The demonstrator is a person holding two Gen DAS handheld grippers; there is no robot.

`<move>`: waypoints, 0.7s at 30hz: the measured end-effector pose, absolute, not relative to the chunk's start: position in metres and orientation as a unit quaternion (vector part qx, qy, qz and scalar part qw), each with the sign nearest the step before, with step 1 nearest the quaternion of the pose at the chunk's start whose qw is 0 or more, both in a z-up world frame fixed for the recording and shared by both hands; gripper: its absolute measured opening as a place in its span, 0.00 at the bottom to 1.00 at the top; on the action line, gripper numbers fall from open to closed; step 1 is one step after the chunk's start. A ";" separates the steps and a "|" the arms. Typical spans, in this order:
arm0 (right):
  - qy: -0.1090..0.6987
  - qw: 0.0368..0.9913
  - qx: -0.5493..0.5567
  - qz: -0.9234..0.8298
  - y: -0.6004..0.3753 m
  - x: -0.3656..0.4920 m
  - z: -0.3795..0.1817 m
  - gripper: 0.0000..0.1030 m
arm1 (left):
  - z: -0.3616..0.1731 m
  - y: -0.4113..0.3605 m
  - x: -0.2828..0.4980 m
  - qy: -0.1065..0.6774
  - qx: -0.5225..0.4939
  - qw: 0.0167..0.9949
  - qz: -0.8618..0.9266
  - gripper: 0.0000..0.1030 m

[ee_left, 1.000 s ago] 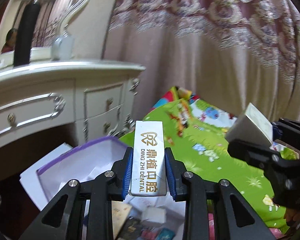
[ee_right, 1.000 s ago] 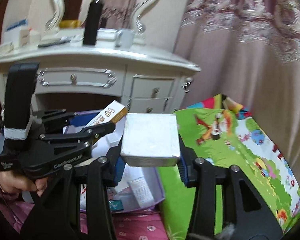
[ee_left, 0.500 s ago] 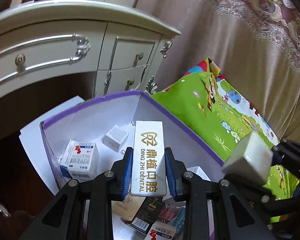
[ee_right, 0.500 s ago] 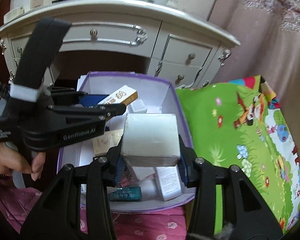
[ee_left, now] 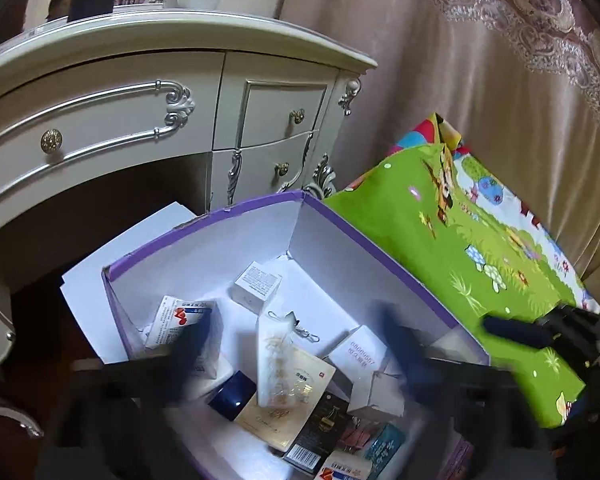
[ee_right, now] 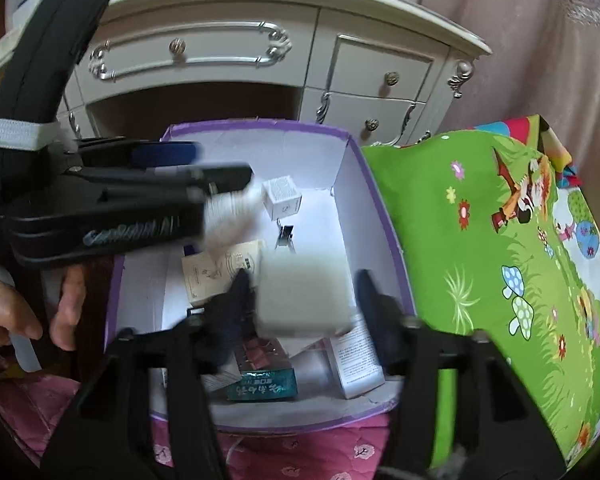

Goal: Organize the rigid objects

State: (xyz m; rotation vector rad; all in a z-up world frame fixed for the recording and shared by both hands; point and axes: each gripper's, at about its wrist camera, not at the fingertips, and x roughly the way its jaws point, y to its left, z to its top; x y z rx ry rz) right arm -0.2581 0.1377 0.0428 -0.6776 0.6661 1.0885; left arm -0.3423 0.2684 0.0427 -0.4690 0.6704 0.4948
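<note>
Both claws are opening: left claw (ee_left: 296, 354) released, right claw (ee_right: 306, 306) dropping white box (ee_right: 302, 294). Light, stiff cardboard; grip flat sides.

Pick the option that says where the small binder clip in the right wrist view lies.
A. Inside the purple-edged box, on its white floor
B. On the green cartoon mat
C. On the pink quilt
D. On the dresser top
A: the binder clip lies on the white floor of the purple-edged box, just below a small white carton.
</note>
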 end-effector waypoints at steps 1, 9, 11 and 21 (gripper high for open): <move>0.302 0.756 -0.302 0.497 0.135 -0.258 0.047 0.85 | 0.046 0.268 -0.342 0.324 -0.217 0.886 0.250 1.00; 0.310 0.760 -0.314 0.477 0.121 -0.260 0.062 0.91 | 0.076 0.250 -0.344 0.317 -0.117 0.890 0.307 1.00; 0.313 0.761 -0.311 0.475 0.118 -0.260 0.065 0.91 | 0.090 0.240 -0.347 0.303 -0.100 0.899 0.301 1.00; 0.333 0.770 -0.288 0.463 0.104 -0.247 0.070 0.91 | 0.092 0.244 -0.345 0.338 -0.113 0.894 0.271 1.00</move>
